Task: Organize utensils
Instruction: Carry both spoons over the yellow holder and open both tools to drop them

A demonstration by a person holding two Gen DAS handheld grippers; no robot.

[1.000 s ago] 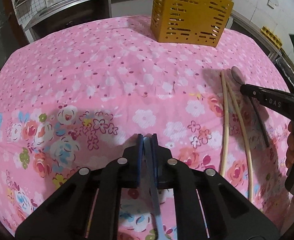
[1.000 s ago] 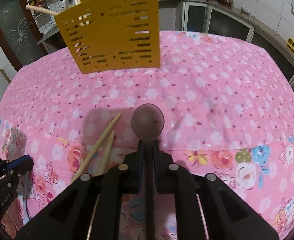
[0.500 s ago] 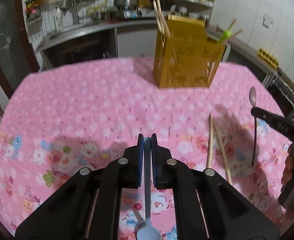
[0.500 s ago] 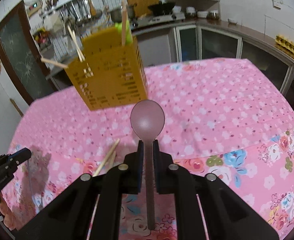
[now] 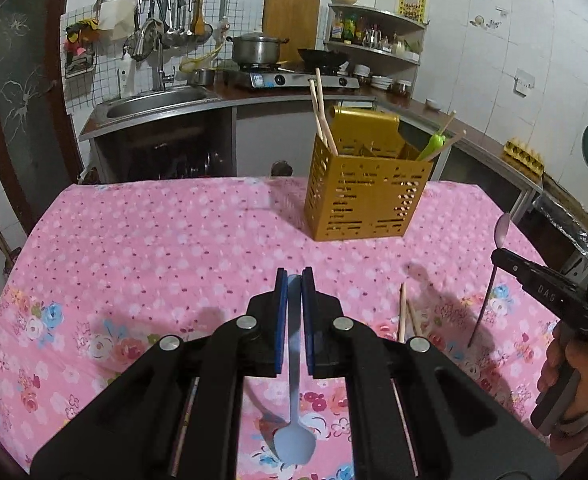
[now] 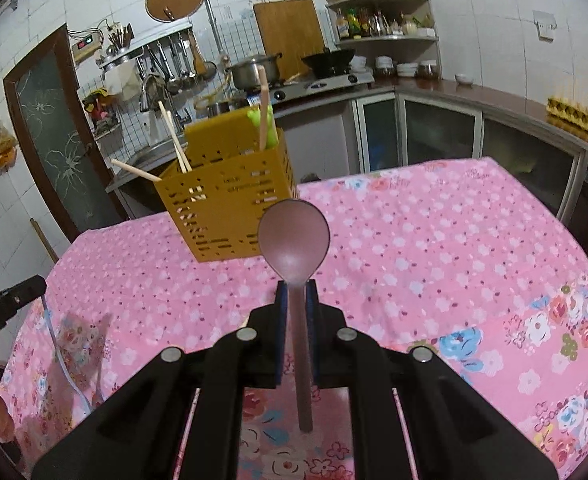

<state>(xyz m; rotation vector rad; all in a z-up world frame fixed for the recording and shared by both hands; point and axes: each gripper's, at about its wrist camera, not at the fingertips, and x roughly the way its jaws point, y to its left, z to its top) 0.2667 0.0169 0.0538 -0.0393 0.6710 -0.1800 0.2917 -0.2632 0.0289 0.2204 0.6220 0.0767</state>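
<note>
We note our left gripper [image 5: 294, 280] clamped on a blue spoon [image 5: 294, 440], bowl hanging down, and our right gripper [image 6: 296, 292] clamped on a mauve spoon [image 6: 294, 240], bowl up; both are held clear of the pink cloth [image 5: 154, 248], apparently for carrying. Short of the yellow caddy [image 5: 366, 200], two chopsticks [image 5: 403, 312] lie unsorted. The caddy beyond holds chopsticks already.

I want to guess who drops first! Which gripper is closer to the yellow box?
Right, though it's close. The right gripper holds its brown spoon just before the yellow box; the left gripper hangs farther back.
</note>
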